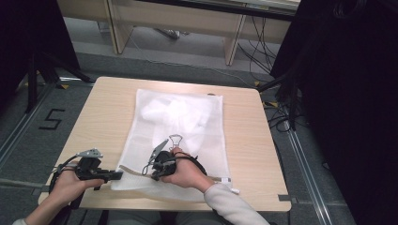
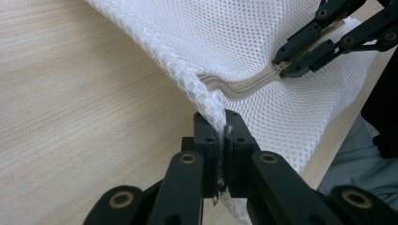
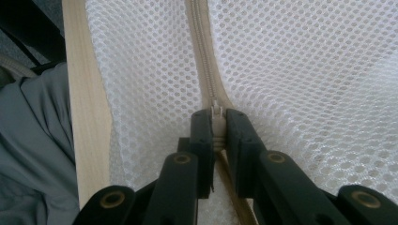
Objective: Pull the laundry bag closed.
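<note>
Landmark: white mesh laundry bag (image 1: 176,136), lying flat at the middle of the table (image 1: 98,112).

Left gripper (image 1: 115,176) sits at the bag's near left corner; jaws clamped together on the mesh edge there, corner lifted slightly off the table.

Right gripper (image 1: 149,171) sits on the bag's near edge, right of that corner; jaws clamped on the zipper pull (image 3: 216,115) of the beige zipper (image 3: 202,56).

Bag contents: bunched white cloth (image 1: 176,115), in the bag's far half, seen through the mesh.
</note>
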Demonstrator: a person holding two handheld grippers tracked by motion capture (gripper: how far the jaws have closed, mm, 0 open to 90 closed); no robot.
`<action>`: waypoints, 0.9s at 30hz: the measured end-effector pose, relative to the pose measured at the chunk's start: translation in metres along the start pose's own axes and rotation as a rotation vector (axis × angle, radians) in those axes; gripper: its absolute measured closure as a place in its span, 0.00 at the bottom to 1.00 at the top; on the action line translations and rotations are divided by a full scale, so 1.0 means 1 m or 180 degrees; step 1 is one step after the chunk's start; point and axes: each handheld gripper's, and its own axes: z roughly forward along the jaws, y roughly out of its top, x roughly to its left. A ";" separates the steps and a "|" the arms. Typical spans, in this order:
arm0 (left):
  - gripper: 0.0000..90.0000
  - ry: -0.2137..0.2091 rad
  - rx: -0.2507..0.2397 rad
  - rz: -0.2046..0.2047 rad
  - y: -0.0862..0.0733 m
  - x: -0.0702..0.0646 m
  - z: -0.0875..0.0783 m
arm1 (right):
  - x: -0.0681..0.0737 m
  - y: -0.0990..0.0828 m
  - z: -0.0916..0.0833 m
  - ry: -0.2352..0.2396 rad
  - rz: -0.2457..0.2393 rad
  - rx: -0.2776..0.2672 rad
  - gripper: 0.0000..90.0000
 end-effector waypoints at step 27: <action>0.95 0.0031 0.0008 0.0052 -0.002 0.001 0.001 | -0.003 -0.004 -0.010 0.0022 0.0018 -0.0004 0.92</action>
